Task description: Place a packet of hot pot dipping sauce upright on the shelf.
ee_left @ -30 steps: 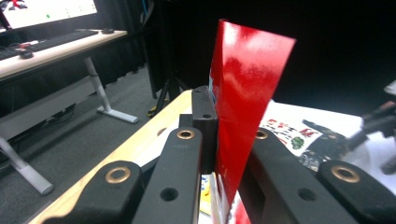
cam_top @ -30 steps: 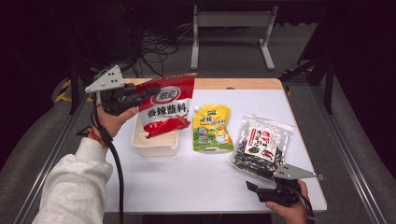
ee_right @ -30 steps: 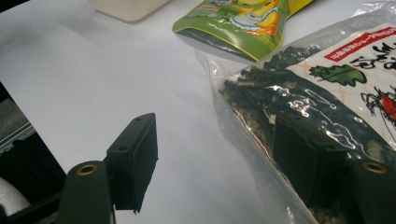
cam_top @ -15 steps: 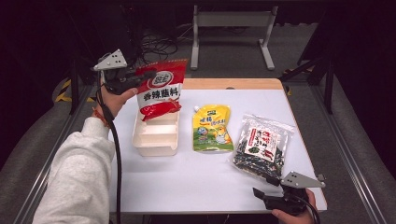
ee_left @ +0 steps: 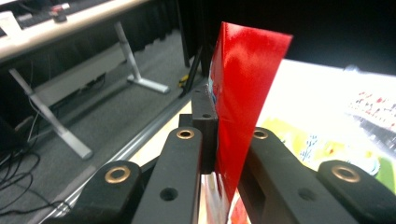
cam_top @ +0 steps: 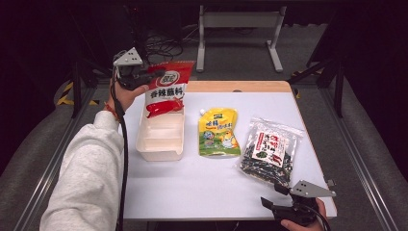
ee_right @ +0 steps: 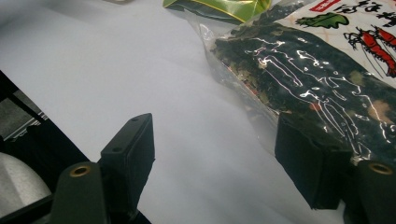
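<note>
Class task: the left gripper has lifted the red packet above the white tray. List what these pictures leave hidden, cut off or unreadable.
- Red packet, left gripper view: edge-on, its label unseen; lower part hidden behind the gripper.
- Seaweed bag, right gripper view: cut off by the top and right edges.
- White tray, high view: far end covered by the hanging packet.
- Yellow pouch, high view: small print too small to read.

Open tongs (ee_right: 224,163) beside seaweed bag (ee_right: 308,88) on table (ee_right: 116,65).
</note>
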Demonstrator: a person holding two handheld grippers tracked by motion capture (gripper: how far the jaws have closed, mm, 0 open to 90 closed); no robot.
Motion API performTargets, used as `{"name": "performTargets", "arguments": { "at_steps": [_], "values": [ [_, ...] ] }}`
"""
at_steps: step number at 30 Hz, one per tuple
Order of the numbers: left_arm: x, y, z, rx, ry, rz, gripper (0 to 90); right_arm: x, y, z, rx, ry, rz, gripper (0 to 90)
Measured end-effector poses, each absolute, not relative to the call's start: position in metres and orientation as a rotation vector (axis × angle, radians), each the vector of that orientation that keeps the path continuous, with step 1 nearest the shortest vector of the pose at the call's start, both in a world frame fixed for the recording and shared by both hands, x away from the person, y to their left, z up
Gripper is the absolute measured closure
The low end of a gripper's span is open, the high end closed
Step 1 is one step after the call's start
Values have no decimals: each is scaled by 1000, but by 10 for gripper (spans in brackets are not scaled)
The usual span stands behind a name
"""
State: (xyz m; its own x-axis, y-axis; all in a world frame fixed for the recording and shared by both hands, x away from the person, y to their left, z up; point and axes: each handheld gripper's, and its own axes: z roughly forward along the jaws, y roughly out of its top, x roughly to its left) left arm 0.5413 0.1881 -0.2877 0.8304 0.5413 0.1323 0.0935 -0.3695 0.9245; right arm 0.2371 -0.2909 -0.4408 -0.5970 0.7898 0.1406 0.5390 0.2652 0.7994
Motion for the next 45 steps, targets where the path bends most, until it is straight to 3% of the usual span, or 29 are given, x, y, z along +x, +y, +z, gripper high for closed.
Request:
{"name": "performTargets", "arguments": {
  "at_steps": [5,9,11,14,18,26,41,45],
  "values": [
    [550,187,-302,1904,497,489,882,237,-289,-442,1214,2268,1244,286],
    [552,185,-320,1928,528,431,827,237,-287,-443,1207,2283,1243,283],
    [552,186,-329,1973,563,425,756,238,-286,-444,1203,2292,1241,279],
    [551,189,-343,2020,630,439,749,239,-284,-445,1193,2305,1241,280],
    [548,196,-359,2040,645,397,760,240,-282,-445,1179,2318,1247,280],
    [547,202,-378,2100,737,443,893,244,-275,-447,1160,2351,1235,278],
    [550,202,-400,2134,826,437,877,250,-270,-446,1128,2371,1230,283],
    [547,206,-395,2080,838,459,797,253,-269,-445,1116,2377,1231,281]
  ]
}}
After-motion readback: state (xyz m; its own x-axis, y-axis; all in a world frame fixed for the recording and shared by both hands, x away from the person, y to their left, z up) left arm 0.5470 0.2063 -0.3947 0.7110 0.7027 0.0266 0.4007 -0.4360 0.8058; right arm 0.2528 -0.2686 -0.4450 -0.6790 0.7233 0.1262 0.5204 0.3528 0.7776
